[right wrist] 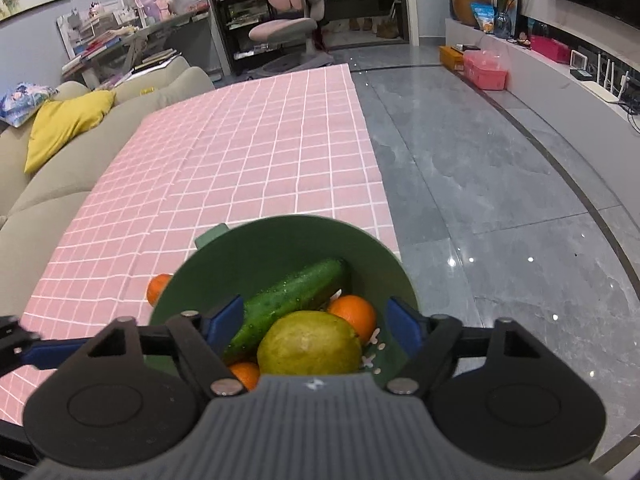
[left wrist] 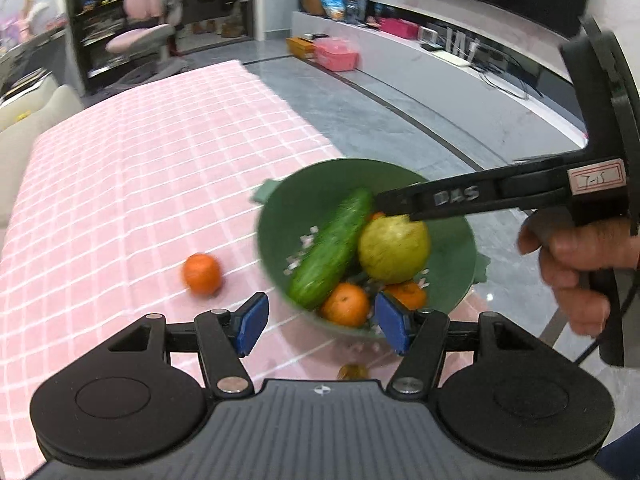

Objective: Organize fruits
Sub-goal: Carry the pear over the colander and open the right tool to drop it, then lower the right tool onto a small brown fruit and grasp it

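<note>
**A:** Bowl (right wrist: 280,248), deep green plastic with small tab handles, sits at the near right edge of a table under a pink checked tablecloth (right wrist: 248,140). What is in it?

**B:** A cucumber (right wrist: 288,300) lies slantwise across the bowl. Beside it rests a yellow-green pear (right wrist: 308,344), and at least three tangerines are tucked around and under these two. One more tangerine (left wrist: 202,274) lies loose on the cloth, just left of the bowl.

**A:** Where are the grippers?

**B:** The right gripper (right wrist: 316,324) hangs over the bowl with its blue pads spread wide. The pear and cucumber sit below and between them, and neither pad presses on anything. In the left wrist view the same tool reaches in from the right, gripped by a hand (left wrist: 580,264), with its tip over the pear. The left gripper (left wrist: 322,322) hovers at the bowl's near rim, jaws apart and holding nothing.

**A:** What surrounds the table?

**B:** A beige sofa (right wrist: 60,184) with a yellow cushion (right wrist: 68,124) runs along the left side. Grey polished floor (right wrist: 500,200) lies to the right. At the far end stand a pink desk chair (right wrist: 288,12) and dark shelving. A long low cabinet (right wrist: 560,80) follows the right wall, with a pink box (right wrist: 486,70) on the floor before it.
</note>
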Demonstrator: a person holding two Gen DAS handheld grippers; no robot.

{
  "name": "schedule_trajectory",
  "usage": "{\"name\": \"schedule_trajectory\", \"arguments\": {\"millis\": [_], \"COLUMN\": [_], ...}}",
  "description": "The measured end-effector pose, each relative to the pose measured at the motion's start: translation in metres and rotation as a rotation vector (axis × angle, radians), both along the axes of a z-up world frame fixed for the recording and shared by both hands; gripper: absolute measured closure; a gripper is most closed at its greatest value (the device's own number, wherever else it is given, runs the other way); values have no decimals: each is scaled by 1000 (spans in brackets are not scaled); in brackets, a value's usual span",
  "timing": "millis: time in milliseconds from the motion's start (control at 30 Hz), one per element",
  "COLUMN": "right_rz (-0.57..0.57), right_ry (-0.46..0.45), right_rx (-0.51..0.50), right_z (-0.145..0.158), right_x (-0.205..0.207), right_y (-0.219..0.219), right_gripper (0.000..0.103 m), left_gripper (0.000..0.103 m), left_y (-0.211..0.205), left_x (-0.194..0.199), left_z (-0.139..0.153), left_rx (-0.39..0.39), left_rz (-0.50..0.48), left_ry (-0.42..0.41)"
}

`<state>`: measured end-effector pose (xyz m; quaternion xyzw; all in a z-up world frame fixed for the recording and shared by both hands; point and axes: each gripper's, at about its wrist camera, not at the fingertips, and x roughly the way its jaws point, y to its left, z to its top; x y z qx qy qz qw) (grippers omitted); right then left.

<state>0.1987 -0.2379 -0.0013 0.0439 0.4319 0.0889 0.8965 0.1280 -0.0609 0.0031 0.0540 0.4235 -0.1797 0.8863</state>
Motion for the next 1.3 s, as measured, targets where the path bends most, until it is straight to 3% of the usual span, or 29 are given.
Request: {"name": "schedule_trajectory", "arguments": {"millis": [233,567,900,1300], "right_rz": [33,82,75,23], "right_ry": [-53,-94,-89,35], "right_rx": [1,-20,-30,-51], "right_z": [17,26,3,-49], "right_x": [-26,-80,-126,-112], "right_y": [5,27,51,86], "right_gripper": [33,37,50,60], "left_gripper": [30,30,30,30], "left_y": [40,69,89,92], "left_x": [-26,-50,-42,16], "left_z": [4,3,-15,-37], "left_rx": [-5,35,39,99], "left_rz": [84,88,88,3], "left_ry": [19,26,45,26]}}
